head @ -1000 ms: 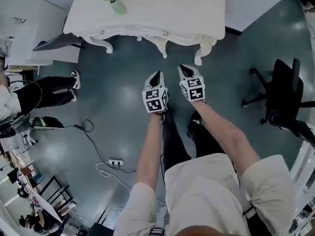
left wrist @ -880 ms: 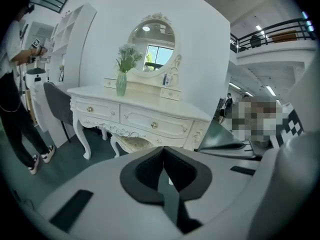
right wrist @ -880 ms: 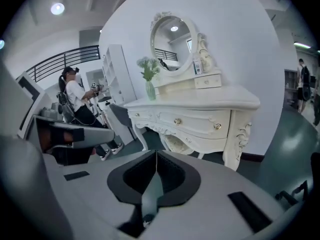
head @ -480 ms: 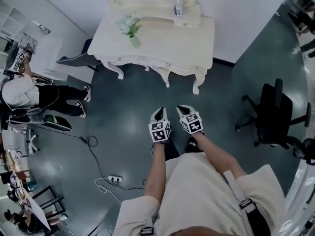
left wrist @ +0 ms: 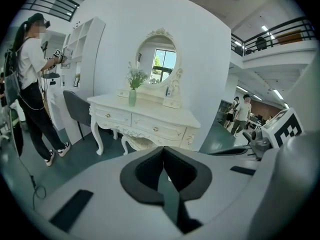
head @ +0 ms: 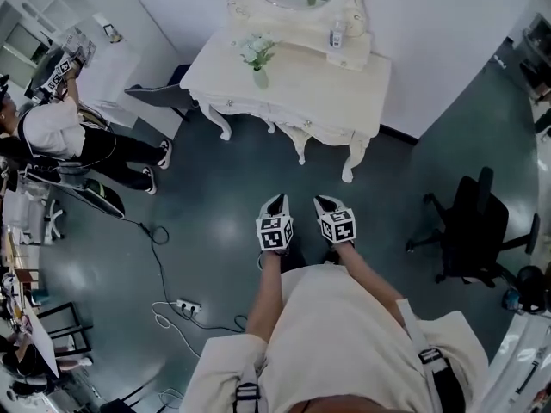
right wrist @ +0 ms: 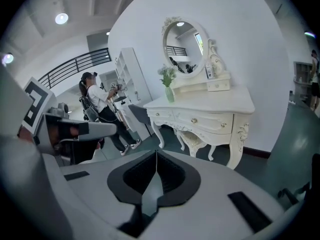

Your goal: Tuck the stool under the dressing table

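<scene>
Stool (left wrist: 137,143): cream, carved legs. Pos.: under the dressing table (head: 323,93), between its front legs, seat below the drawer apron. Only part of it shows in both gripper views. In head view the tabletop covers it.

1. L gripper (left wrist: 163,156): jaws pressed together, pads meeting, nothing between them. Held in air, aimed at table front.
2. R gripper (right wrist: 156,159): same, jaws closed on each other, empty. Held just beside L gripper, in front of operator's body. Both are well apart from table & Stool.
3. Tabletop: vase (left wrist: 132,96) w/ flowers near the left end, oval mirror (left wrist: 159,59) at the back, small bottle beside the mirror base.
4. Surroundings: office chair (head: 473,231) to the right, cable & power strip (head: 185,306) on the floor to the left, a second person (head: 60,132) standing far left.

Step in hand (judgement): tuck looks done, or nearly. No contact w/ Stool, operator at stand-off. How deep the seat sits cannot be told.

Next move, if depth needs correcting: close in, spread jaws, take seat edge, push straight between the legs. Avoid bumping the table, since the vase could tip.
</scene>
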`<state>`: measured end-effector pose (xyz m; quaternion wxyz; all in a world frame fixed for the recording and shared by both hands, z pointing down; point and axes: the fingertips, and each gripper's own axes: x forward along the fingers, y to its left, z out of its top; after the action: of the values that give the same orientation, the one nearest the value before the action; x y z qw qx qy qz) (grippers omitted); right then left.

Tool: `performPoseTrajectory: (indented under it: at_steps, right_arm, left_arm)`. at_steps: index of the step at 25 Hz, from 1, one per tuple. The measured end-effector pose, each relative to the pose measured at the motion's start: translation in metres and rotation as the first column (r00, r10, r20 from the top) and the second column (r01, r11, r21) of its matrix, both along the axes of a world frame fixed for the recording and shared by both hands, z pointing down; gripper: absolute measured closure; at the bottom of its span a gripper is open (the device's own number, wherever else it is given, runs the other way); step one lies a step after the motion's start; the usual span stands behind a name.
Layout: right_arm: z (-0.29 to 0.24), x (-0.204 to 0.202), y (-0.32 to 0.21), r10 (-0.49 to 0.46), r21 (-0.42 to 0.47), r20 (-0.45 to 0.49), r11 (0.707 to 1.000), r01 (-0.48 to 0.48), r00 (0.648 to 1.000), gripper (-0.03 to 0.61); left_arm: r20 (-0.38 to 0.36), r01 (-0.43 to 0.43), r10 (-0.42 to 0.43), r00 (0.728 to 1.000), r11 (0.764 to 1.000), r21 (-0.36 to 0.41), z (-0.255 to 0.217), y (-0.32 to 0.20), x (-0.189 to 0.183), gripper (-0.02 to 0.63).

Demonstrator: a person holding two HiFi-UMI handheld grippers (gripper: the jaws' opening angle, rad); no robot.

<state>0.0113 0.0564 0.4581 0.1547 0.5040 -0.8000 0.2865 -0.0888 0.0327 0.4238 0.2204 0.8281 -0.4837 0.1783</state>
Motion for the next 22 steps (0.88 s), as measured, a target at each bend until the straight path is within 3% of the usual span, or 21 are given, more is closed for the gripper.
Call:
performPoseTrajectory:
  at_steps: [8,22]
  right_arm:
    - [-0.001,-0.003,0.028,-0.08,-0.006,0.022,0.997,0.08,0.997,0.534]
    - [0.001,0.022,0.039,-0.052,-0.002,0.016,0.999,0.052,0.999,0.535]
  left_arm:
    - [-0.03,-0.048,0.048,0.998,0.999,-0.014,0.003,0.027,0.028,0.598]
    - [-0.013,-0.085,0.085,0.996,0.996,-0.014,0.005,0.039,0.041,0.598]
